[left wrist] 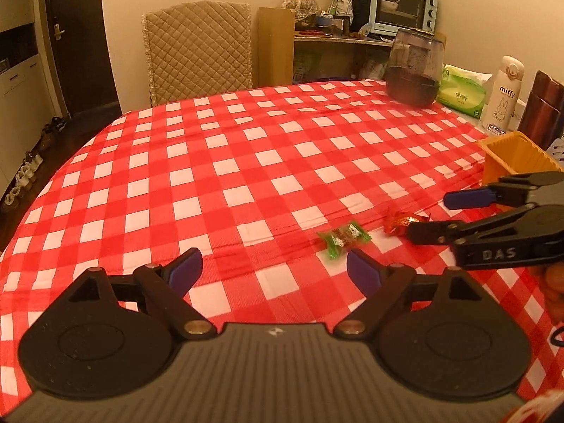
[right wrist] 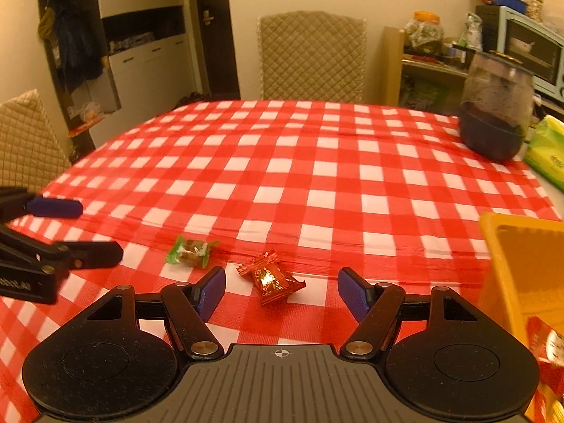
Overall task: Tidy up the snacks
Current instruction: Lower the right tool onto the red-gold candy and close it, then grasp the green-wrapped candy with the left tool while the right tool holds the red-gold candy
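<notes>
Red-wrapped candy [right wrist: 270,279] on checked tablecloth [right wrist: 317,162] between the right gripper's [right wrist: 282,290] parted jaws, untouched.

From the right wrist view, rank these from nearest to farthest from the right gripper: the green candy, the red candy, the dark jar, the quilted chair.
1. Red candy: on the checked cloth just ahead of the open right gripper.
2. Green candy: a little farther, ahead to the left.
3. Dark jar: far right of the table.
4. Quilted chair: beyond the table's far edge.
</notes>
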Action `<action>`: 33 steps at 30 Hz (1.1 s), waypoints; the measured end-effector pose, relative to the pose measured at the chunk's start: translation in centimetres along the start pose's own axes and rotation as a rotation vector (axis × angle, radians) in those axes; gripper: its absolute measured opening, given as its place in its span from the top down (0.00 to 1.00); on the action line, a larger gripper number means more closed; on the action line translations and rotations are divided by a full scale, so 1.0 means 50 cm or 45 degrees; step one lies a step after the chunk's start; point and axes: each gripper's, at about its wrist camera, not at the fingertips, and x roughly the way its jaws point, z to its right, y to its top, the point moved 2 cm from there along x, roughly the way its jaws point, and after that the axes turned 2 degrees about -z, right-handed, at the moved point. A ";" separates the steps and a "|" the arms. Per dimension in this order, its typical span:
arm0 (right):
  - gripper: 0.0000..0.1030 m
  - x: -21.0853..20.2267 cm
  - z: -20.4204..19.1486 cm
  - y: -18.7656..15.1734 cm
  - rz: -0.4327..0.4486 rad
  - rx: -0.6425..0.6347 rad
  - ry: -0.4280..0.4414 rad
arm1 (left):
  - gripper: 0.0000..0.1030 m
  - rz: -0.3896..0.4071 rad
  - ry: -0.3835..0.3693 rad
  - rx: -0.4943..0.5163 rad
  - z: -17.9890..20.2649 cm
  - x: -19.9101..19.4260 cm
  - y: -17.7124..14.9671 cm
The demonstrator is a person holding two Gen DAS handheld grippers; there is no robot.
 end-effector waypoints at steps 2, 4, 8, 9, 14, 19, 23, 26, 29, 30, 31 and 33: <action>0.45 0.018 0.004 -0.001 -0.019 -0.016 -0.001 | 0.14 -0.007 -0.007 0.008 -0.001 0.006 -0.001; 0.46 0.030 0.005 -0.004 -0.023 -0.026 0.009 | 0.13 -0.011 -0.019 0.026 0.001 0.013 -0.002; 0.53 0.049 -0.001 -0.004 -0.028 -0.053 0.029 | 0.12 -0.018 -0.036 0.062 0.008 0.024 -0.004; 0.58 0.053 -0.004 -0.004 -0.031 -0.058 0.026 | 0.12 -0.019 -0.041 0.071 0.010 0.027 -0.004; 0.73 0.054 -0.009 -0.002 -0.039 -0.068 0.002 | 0.12 -0.013 -0.068 0.124 0.025 0.042 -0.003; 0.76 0.035 0.007 0.001 -0.051 -0.005 -0.042 | 0.12 0.000 -0.099 0.161 0.039 0.062 0.003; 0.76 0.009 0.028 0.002 -0.050 0.077 -0.081 | 0.13 0.027 -0.121 0.229 0.059 0.083 0.013; 0.76 -0.008 0.038 0.001 -0.045 0.113 -0.089 | 0.20 0.032 -0.118 0.296 0.076 0.102 0.021; 0.76 -0.018 0.046 0.001 -0.040 0.132 -0.101 | 0.26 0.021 -0.101 0.371 0.091 0.118 0.023; 0.76 -0.021 0.047 0.001 -0.037 0.136 -0.103 | 0.29 0.019 -0.103 0.380 0.094 0.123 0.023; 0.76 -0.022 0.049 0.001 -0.034 0.139 -0.105 | 0.33 0.017 -0.107 0.381 0.095 0.127 0.022; 0.76 -0.024 0.051 0.001 -0.031 0.149 -0.108 | 0.42 0.003 -0.105 0.377 0.096 0.135 0.022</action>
